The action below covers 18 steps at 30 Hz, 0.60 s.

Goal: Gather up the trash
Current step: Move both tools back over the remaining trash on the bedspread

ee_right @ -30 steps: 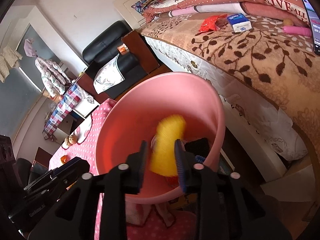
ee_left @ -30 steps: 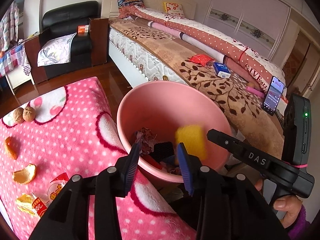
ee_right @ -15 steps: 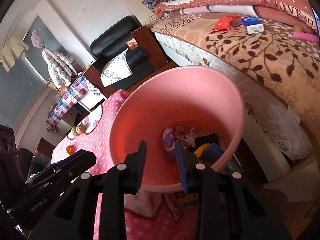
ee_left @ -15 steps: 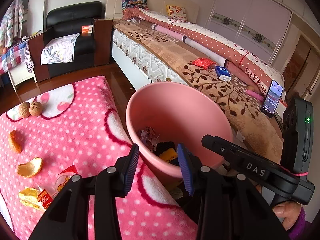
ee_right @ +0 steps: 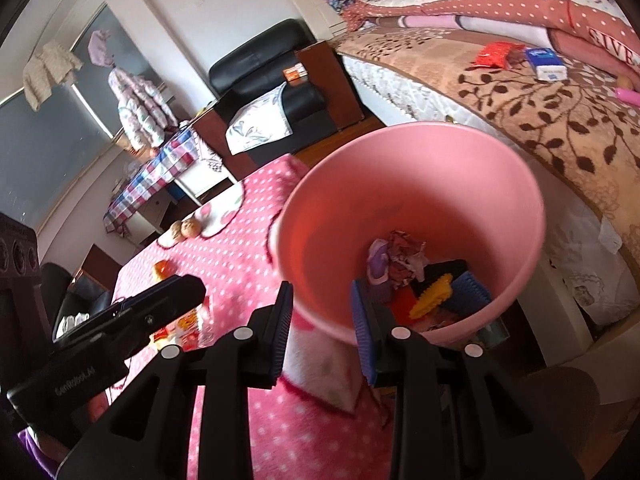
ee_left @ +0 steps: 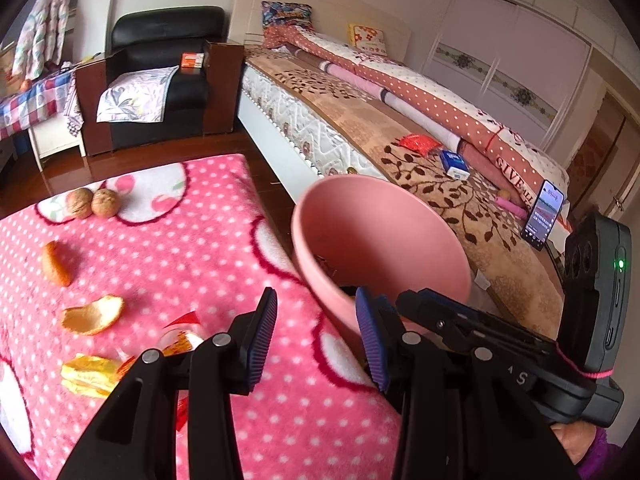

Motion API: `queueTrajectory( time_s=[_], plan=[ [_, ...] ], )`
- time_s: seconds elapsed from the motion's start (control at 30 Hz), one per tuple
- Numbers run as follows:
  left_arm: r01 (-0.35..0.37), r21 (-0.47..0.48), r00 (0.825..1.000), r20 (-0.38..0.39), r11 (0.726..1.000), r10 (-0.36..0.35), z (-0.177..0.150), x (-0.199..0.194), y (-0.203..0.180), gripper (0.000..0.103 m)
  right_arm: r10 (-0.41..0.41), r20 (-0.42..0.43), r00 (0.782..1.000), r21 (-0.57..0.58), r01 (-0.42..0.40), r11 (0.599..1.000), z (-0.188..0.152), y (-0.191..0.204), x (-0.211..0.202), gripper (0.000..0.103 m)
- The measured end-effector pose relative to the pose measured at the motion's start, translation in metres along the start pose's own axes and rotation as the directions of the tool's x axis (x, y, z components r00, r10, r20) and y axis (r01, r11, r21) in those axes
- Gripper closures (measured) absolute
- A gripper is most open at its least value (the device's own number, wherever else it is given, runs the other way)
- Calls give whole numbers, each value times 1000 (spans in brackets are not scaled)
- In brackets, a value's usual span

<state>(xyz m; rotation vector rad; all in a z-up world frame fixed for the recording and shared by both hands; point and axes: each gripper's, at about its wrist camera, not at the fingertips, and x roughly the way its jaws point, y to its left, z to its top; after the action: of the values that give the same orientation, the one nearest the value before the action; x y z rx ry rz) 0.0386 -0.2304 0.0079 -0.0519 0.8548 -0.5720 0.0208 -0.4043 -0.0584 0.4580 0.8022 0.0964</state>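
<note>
Left gripper (ee_left: pixel 316 334) jaws parted, nothing between them, over the pink blanket (ee_left: pixel 168 248) near its edge. Right gripper (ee_right: pixel 322 330) jaws part-open, empty, straddling the near rim of the pink bucket (ee_right: pixel 424 168). Bucket sits between blanket edge and bed (ee_left: pixel 360 120), wrappers already inside. Orange peel (ee_left: pixel 92 314), snack wrappers (ee_left: pixel 90 374) and two walnuts (ee_left: pixel 92 203) lie on the blanket, open room around them.

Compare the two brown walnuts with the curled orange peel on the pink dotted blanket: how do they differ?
The two brown walnuts are round, whole and wrinkled; the curled orange peel is a thin, open, empty shell. The walnuts touch each other on a white cherry patch at the far edge; the peel lies alone, nearer the camera. Both rest on the pink dotted blanket, outside the pink bin.
</note>
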Motion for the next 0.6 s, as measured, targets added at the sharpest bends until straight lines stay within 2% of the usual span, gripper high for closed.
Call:
queueTrajectory(
  time_s=[0.33,0.6],
  plan=[
    [-68,-53,997,35,996,69,-15,-30,40,63,47,-42,998,-77,-50,996,-18,36,8,73],
    [-138,-115,987,63,984,146,-27,-54,75,63,70,-90,993,-132,-82,988,-30,58,17,73]
  ],
)
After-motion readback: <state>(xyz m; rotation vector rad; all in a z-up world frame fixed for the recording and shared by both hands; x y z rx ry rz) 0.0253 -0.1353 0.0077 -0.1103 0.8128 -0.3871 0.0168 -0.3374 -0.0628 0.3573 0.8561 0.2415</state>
